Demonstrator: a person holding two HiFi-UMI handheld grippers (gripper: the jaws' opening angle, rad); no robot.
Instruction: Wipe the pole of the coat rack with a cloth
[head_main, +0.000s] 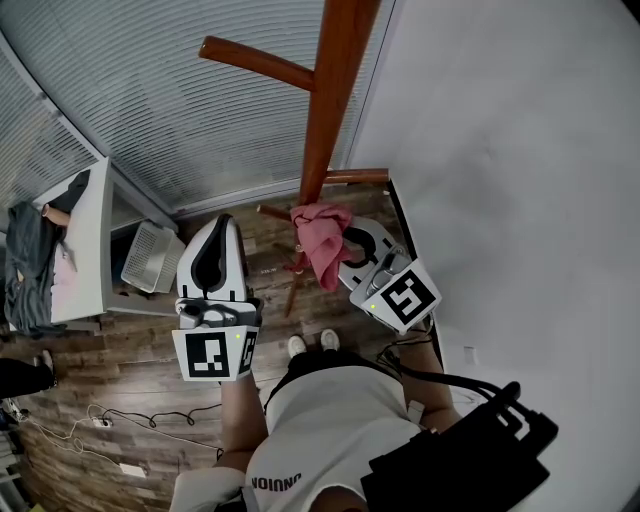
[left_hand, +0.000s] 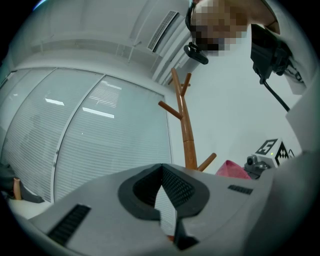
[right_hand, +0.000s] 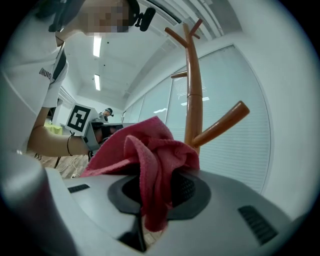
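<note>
Fingers (right_hand: 186, 189) of the right gripper (right_hand: 156, 192) pinch the cloth (right_hand: 145, 150) just beside the pole (right_hand: 192, 100); the left gripper (left_hand: 161, 170) has its own pressed together, empty. Wiping seems about to begin; next, the cloth needs pressing against the pole.

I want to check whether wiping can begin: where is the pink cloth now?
In the head view the pink cloth hangs pinched in the right tongs, near the picture's centre, just beside the coat rack's pole.

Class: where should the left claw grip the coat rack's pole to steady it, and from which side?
Probably the pole's bare, straight stretch between the pegs, above the cloth. Come in from the window side, where the left claw sits; the right claw with the cloth fills the wall side.
</note>
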